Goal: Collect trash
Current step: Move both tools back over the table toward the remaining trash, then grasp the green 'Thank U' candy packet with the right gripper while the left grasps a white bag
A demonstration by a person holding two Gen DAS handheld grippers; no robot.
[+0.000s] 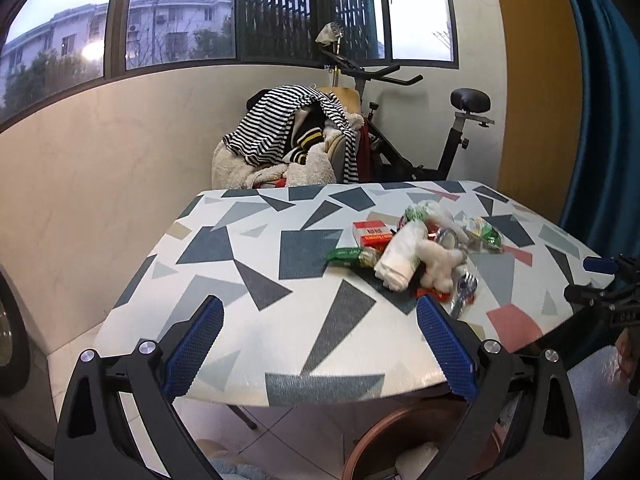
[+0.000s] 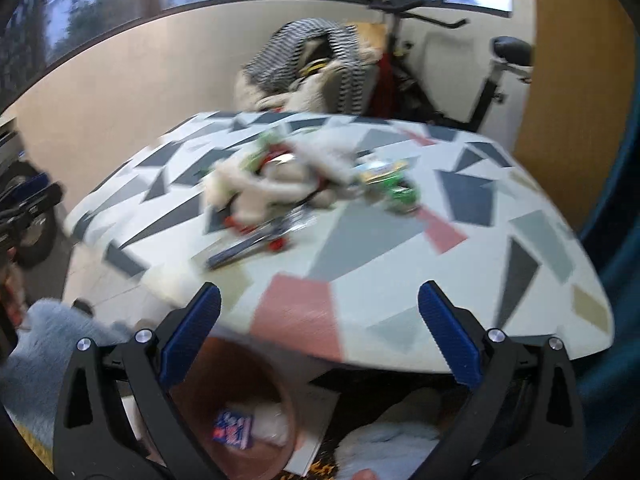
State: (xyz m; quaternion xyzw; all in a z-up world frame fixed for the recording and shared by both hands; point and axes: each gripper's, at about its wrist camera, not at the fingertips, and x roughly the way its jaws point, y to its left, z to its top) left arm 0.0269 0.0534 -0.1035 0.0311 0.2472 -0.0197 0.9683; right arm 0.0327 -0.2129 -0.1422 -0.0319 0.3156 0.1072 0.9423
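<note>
A heap of trash point(image 1: 424, 252) lies on the patterned table point(image 1: 280, 280): crumpled white tissues, a red-and-white carton point(image 1: 372, 234), green wrappers point(image 1: 348, 256) and a foil packet. The right wrist view shows the same trash heap point(image 2: 296, 184), blurred by motion. My left gripper point(image 1: 320, 344) is open at the table's near edge, left of the heap, with nothing between its blue pads. My right gripper point(image 2: 320, 332) is open too, over the near edge. Below the table stands a brown bin point(image 2: 256, 420) holding a blue-and-red wrapper point(image 2: 234, 432) and white paper.
A chair piled with striped clothes point(image 1: 292, 136) stands behind the table, an exercise bike point(image 1: 432, 128) beside it. Teal curtain point(image 1: 608, 120) hangs at right. The brown bin's rim point(image 1: 392, 428) shows under the table edge. The right gripper's tip point(image 1: 600, 280) appears at the right edge.
</note>
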